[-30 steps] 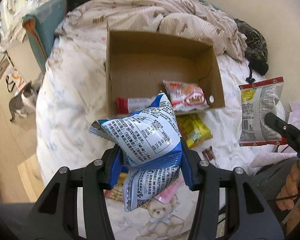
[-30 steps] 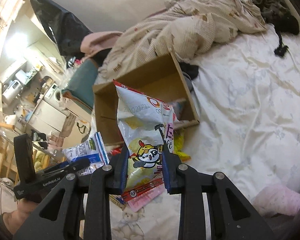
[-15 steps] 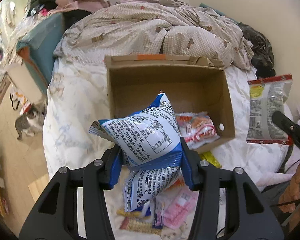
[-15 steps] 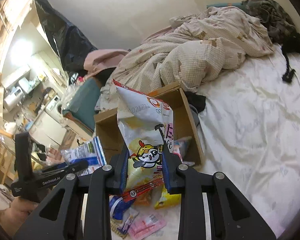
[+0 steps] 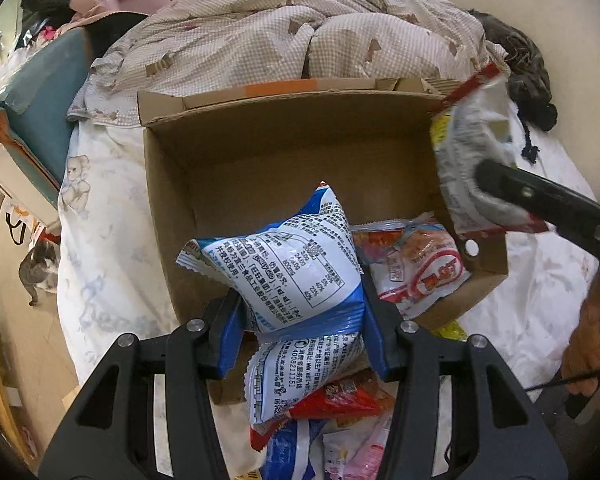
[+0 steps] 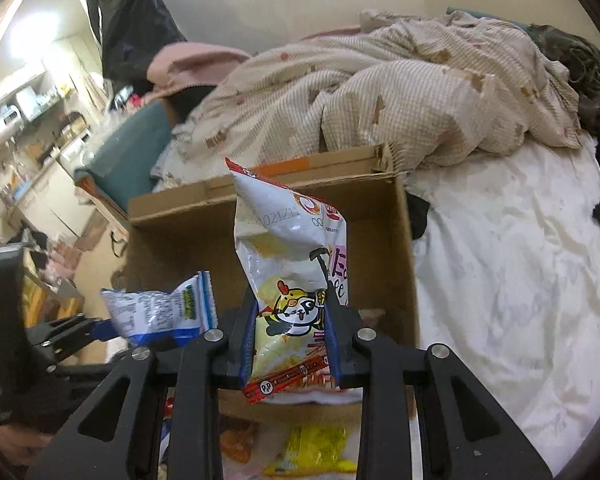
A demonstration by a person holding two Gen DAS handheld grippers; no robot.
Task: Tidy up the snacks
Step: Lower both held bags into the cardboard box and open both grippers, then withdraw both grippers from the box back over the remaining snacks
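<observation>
My left gripper (image 5: 302,332) is shut on a blue and white snack bag (image 5: 288,268), held over the near edge of an open cardboard box (image 5: 260,160) on the bed. A red and white snack pack (image 5: 416,264) lies inside the box. My right gripper (image 6: 292,344) is shut on a white chip bag with a cartoon face (image 6: 292,280), held over the box's right side (image 6: 380,248); that bag also shows in the left wrist view (image 5: 464,152). The blue bag shows at the left of the right wrist view (image 6: 160,312).
Several loose snack packs (image 5: 340,404) lie on the white sheet in front of the box, with a yellow one (image 6: 316,448) below my right gripper. A rumpled checked quilt (image 5: 300,32) lies behind the box. A cat (image 5: 40,264) stands on the floor at left.
Both grippers have moved forward with their bags, from in front of the box to over it. The box now looks larger and closer in both views.
</observation>
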